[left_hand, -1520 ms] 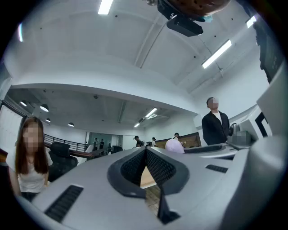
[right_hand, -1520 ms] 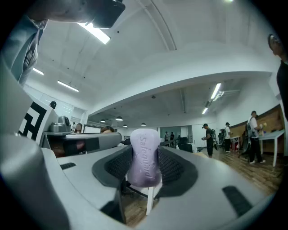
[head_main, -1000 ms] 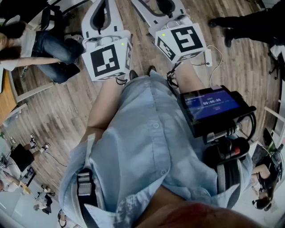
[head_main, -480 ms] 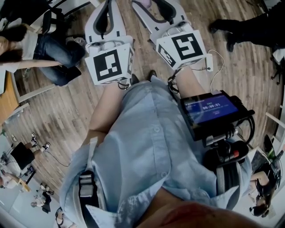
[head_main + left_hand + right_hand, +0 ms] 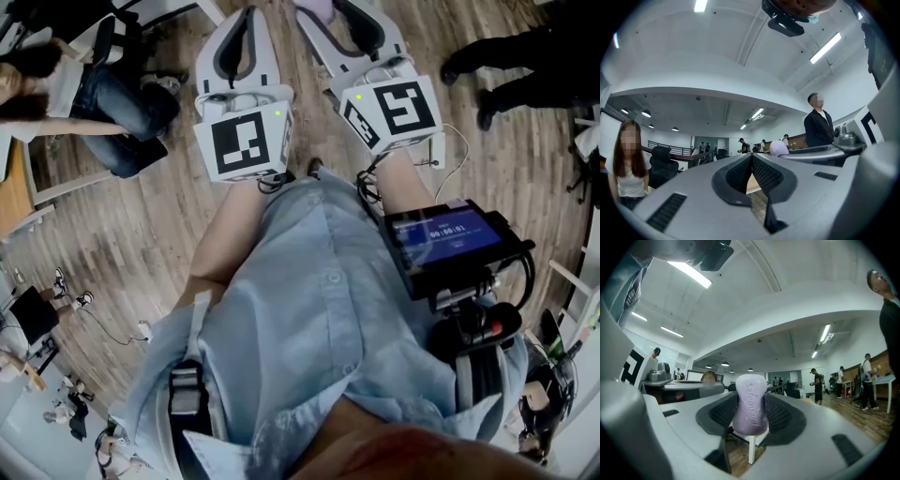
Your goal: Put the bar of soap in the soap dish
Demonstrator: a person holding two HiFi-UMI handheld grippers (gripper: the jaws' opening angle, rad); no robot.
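A lilac bar of soap (image 5: 750, 405) stands upright between the dark pads of my right gripper (image 5: 750, 392), which is shut on it. In the head view that right gripper (image 5: 330, 11) reaches out past the top edge, and a bit of the soap (image 5: 316, 7) shows at its tip. My left gripper (image 5: 242, 23) is held beside it over the wooden floor. In the left gripper view its jaws meet at the tips and the left gripper (image 5: 751, 159) holds nothing. No soap dish shows in any view.
Below me are my light blue shirt (image 5: 309, 309) and a waist-mounted device with a blue screen (image 5: 445, 236). A person sits on a chair at the left (image 5: 94, 94). Another person's legs (image 5: 525, 52) stand at the upper right. Several people stand about the room.
In the head view both grippers have drifted slightly right and lower. The soap stays gripped in the right one.
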